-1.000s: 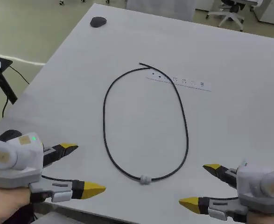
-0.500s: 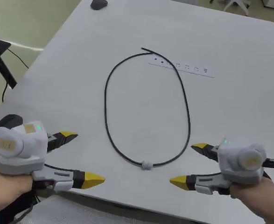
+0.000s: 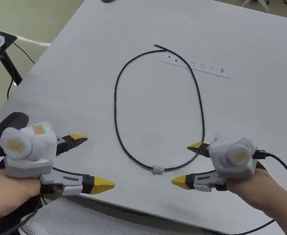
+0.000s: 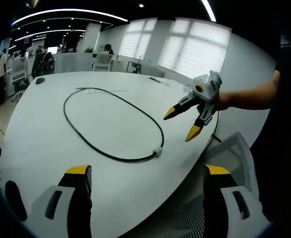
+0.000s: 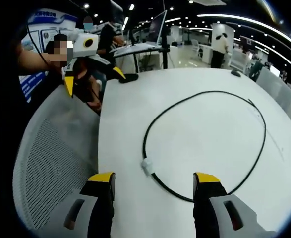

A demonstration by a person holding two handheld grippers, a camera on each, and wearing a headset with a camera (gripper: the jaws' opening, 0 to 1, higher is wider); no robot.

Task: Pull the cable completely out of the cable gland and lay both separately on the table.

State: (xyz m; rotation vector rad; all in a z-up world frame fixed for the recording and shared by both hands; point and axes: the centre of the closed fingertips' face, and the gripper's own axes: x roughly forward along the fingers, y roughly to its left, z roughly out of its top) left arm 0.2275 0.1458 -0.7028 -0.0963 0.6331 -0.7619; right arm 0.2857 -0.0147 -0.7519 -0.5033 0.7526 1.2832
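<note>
At the near edge of the white desk [image 3: 60,88], spread wide and empty: left claw [image 3: 95,161] and right claw [image 3: 184,164], flanking a small whitish cable gland [image 3: 157,169] threaded on a thin black cable [image 3: 116,98] looped toward the far edge. Best to pinch the gland with one, grip cable just beside it with the other, pull straight. No legible writing, even on the white power strip [image 3: 197,65].

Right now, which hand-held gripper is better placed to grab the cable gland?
Right. The right hand-held gripper is open and nearer the cable gland, which lies just ahead of its jaws. The left hand-held gripper, also open, sits farther off.
</note>
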